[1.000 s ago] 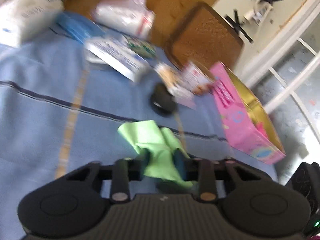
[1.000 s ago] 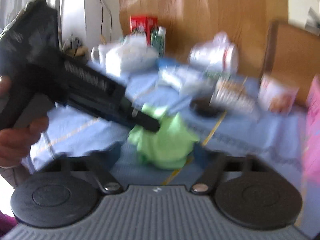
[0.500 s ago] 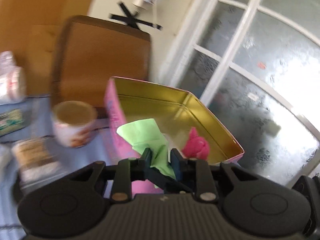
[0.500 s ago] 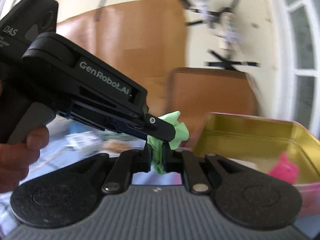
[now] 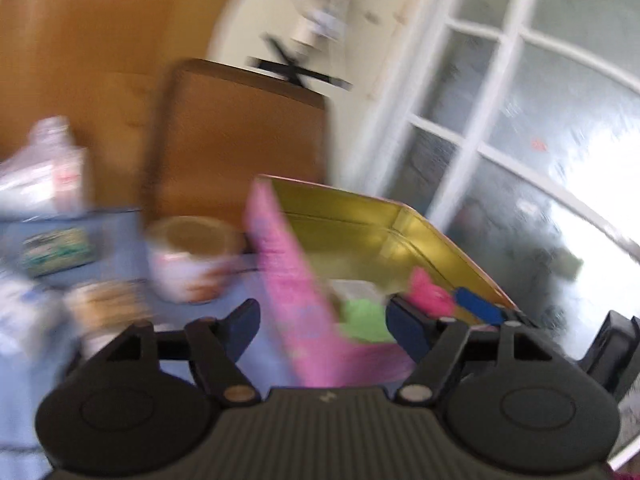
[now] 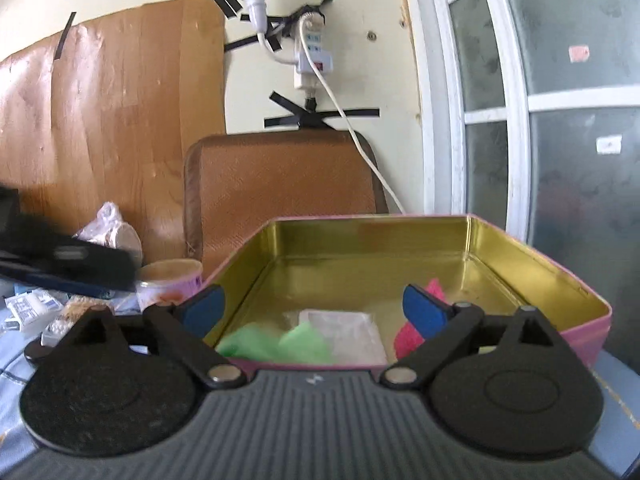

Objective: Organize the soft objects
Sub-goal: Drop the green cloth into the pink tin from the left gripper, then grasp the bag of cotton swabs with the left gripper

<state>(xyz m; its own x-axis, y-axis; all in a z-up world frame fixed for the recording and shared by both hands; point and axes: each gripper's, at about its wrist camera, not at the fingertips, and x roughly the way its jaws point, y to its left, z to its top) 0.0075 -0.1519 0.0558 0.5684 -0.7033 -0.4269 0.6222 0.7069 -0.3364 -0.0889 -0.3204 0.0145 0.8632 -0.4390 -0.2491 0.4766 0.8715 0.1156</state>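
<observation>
Clutter crowds the blue-clothed table left of the pink rectangular tin with gold interior (image 6: 496,240): one paper cup (image 6: 170,282), small packets, a crinkled plastic bag (image 6: 106,222); a brown padded board (image 6: 284,172) stands behind; the left gripper (image 5: 322,320) straddles the tin's pink side wall, jaws spread wide, empty; the right gripper (image 6: 316,312) is likewise wide apart, empty; inside lie one crumpled green cloth (image 6: 280,344), one pink cloth (image 6: 406,338), one clear flat packet (image 6: 352,330).

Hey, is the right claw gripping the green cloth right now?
No, the right claw is open and empty, and the green cloth lies inside the pink tin.
</observation>
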